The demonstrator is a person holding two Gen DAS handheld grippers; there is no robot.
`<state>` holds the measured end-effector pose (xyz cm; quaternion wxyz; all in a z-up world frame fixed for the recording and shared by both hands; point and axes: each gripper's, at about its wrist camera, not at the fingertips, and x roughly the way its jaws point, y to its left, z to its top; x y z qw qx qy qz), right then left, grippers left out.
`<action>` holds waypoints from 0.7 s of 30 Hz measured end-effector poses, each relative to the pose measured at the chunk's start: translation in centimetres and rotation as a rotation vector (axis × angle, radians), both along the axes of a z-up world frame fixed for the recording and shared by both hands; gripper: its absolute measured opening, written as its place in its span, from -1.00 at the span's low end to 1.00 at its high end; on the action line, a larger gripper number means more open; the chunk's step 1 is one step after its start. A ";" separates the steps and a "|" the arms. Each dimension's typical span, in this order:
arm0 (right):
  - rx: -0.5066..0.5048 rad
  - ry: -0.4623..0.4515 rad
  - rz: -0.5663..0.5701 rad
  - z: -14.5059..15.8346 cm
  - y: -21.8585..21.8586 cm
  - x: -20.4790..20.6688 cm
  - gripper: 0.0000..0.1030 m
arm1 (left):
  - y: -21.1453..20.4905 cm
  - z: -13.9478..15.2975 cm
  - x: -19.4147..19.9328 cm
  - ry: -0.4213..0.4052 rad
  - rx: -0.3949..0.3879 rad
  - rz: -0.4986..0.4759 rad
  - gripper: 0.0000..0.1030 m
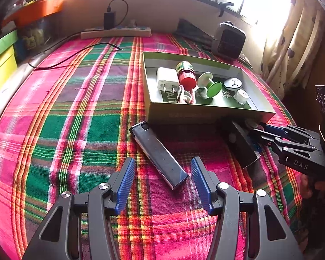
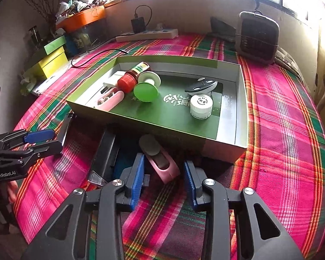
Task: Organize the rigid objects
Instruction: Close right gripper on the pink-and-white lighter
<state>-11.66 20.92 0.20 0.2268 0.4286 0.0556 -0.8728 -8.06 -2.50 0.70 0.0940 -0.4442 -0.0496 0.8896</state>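
Black lighter [image 1: 159, 157] flat on plaid cloth [image 1: 75, 108], just ahead of left gripper [image 1: 162, 184], jaws wide. Pink holder [image 2: 160, 162] by box [image 2: 240, 108] front wall, btwn right gripper [image 2: 164, 182] fingers, wide apart, not clamped.

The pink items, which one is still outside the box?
The pink holder lying on the cloth between the right hand-held gripper's open fingers. The other pink item already lies inside the box, at its left end.

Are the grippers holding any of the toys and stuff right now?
No. The left gripper straddles a black lighter; the right gripper straddles a pink object.
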 end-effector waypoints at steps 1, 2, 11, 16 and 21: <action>-0.001 -0.002 0.005 0.0 -0.1 0.1 -0.38 | 0.0 0.1 0.0 0.001 -0.003 0.002 0.04; -0.004 -0.005 0.009 0.0 -0.1 0.1 -0.40 | 0.1 0.1 0.0 0.001 -0.006 0.003 0.04; -0.028 -0.022 0.031 -0.1 -0.6 1.0 -0.63 | 0.5 0.0 -0.4 0.002 -0.034 0.012 0.04; -0.040 -0.024 0.020 -0.1 -0.6 1.7 -0.63 | 0.4 -0.1 -0.5 0.001 -0.051 0.025 0.04; -0.057 -0.022 -0.049 0.2 0.8 2.3 -0.63 | 0.2 -0.2 -0.5 -0.001 -0.069 0.036 0.04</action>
